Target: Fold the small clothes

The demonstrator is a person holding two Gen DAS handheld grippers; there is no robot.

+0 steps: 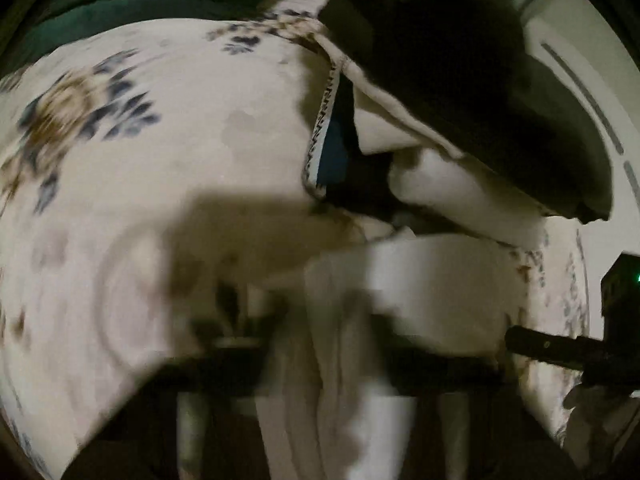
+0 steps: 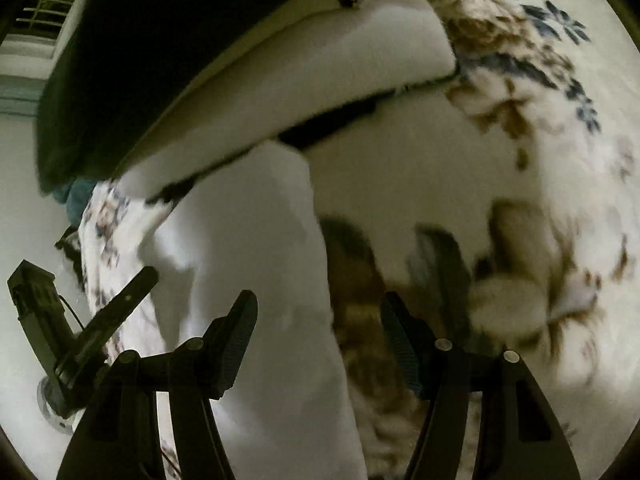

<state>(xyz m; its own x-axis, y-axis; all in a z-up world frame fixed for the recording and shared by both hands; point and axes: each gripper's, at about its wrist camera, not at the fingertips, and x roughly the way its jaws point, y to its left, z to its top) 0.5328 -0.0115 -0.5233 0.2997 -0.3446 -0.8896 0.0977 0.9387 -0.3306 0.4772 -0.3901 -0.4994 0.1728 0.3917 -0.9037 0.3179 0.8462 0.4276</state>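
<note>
A white garment [image 2: 260,280] lies as a long strip on the floral bedspread [image 2: 540,160]. My right gripper [image 2: 320,320] hangs open above its right edge, and neither pad touches the cloth. My left gripper [image 2: 146,276] shows at the left as one dark bar, jaws together, at the garment's left edge. In the left wrist view the white garment [image 1: 420,272] runs down through the middle of my blurred left gripper [image 1: 332,344]. The blur hides whether any cloth is pinched. The right gripper [image 1: 520,340] reaches in from the right edge.
A dark garment or cushion [image 1: 460,80] lies over white bedding [image 2: 320,80] at the bed's far side. A green blanket [image 1: 100,8] sits at the back left. A teal cloth [image 2: 76,200] hangs by the bed's edge above the pale floor [image 2: 24,200].
</note>
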